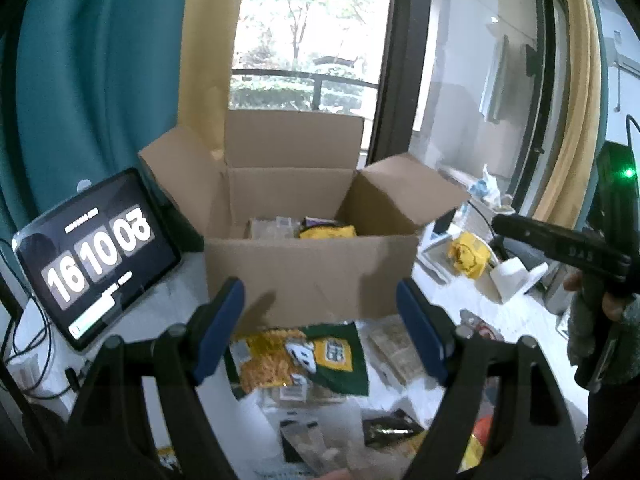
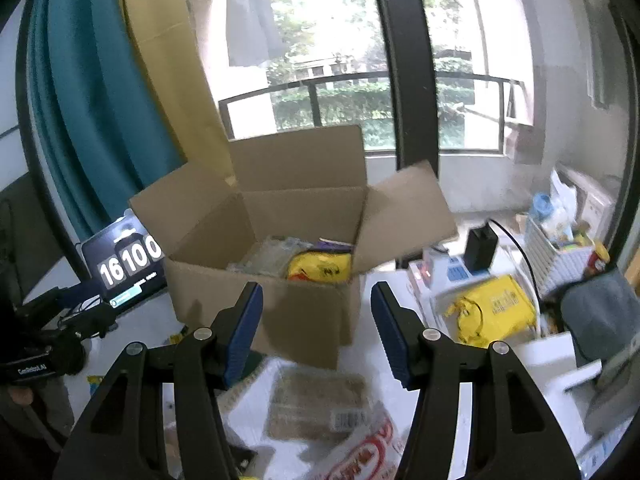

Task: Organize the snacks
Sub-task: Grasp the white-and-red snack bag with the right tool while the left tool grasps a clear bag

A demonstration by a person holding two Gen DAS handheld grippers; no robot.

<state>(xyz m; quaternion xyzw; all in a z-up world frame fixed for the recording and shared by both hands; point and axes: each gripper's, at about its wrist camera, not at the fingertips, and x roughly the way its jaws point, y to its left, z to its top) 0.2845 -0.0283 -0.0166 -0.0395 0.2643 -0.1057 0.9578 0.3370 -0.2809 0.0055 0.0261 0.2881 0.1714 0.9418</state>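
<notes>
both grippers, left gripper (image 1: 320,320) and right gripper (image 2: 316,328), gape wide and empty above loose snack packets (image 1: 300,356) before the cardboard box (image 1: 308,264); judge: descend squarely, pinch one packet's edge.

Right hand-held gripper (image 2: 316,328) spread wide, blue pads (image 2: 244,332) empty, raised over a white table (image 2: 152,320). At 12 o'clock, an open cardboard box (image 2: 272,300) holding a yellow snack bag (image 2: 320,266) and clear packets (image 2: 268,256). At 6 o'clock, a brown packet (image 2: 316,408) flat beside a red-and-white bag (image 2: 360,452). At 9 o'clock, a tablet clock (image 2: 124,268). At 3 o'clock, a crumpled yellow bag (image 2: 492,312).
</notes>
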